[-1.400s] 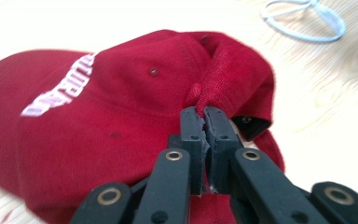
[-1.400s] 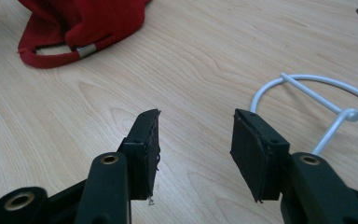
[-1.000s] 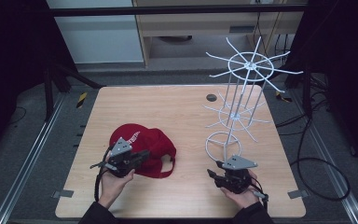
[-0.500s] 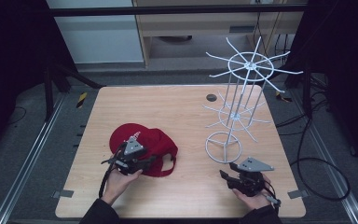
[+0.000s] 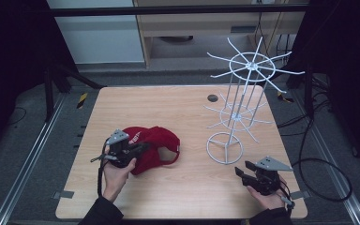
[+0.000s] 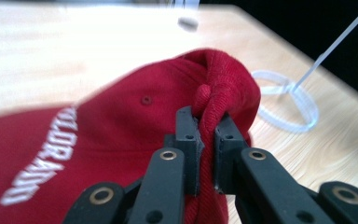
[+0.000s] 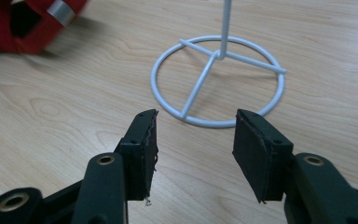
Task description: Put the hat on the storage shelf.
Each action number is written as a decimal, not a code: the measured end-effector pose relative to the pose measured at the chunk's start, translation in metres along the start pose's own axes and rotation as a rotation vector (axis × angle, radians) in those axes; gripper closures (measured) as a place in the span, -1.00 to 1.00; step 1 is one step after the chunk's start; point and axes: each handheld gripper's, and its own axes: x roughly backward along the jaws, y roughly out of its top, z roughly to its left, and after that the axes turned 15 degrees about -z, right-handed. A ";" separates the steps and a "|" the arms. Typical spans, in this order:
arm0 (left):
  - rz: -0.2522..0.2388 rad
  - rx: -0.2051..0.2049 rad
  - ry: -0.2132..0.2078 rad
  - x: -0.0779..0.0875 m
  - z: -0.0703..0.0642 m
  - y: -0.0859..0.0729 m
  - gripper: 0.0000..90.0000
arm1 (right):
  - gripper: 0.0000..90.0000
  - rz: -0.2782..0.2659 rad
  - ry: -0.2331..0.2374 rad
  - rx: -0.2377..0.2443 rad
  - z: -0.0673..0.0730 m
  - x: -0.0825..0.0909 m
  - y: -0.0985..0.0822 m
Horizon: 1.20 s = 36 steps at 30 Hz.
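Observation:
A red cap with white lettering lies on the wooden table, left of centre. My left gripper reaches onto it from the left. Its jaws have just been closing, and they now pinch a bunched fold of the red cap between the pads of the left gripper. A white wire hat stand rises at the right, on a ring base. My right gripper rests near the front right corner. The right gripper is open and empty, pointing at the ring base.
A small dark round disc sits on the table behind the stand. The stand's wire arms spread wide over the right half of the table. Metal rails run along the floor on both sides, and cables trail at the right.
My right gripper has slid to the right along the front edge, away from the ring base. The left hand has shifted slightly at the cap, whose crown now looks bunched.

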 end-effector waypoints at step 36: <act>-0.488 0.177 -0.104 0.025 -0.063 0.143 0.83 | 0.07 -0.015 -0.038 -0.020 -0.014 0.001 -0.001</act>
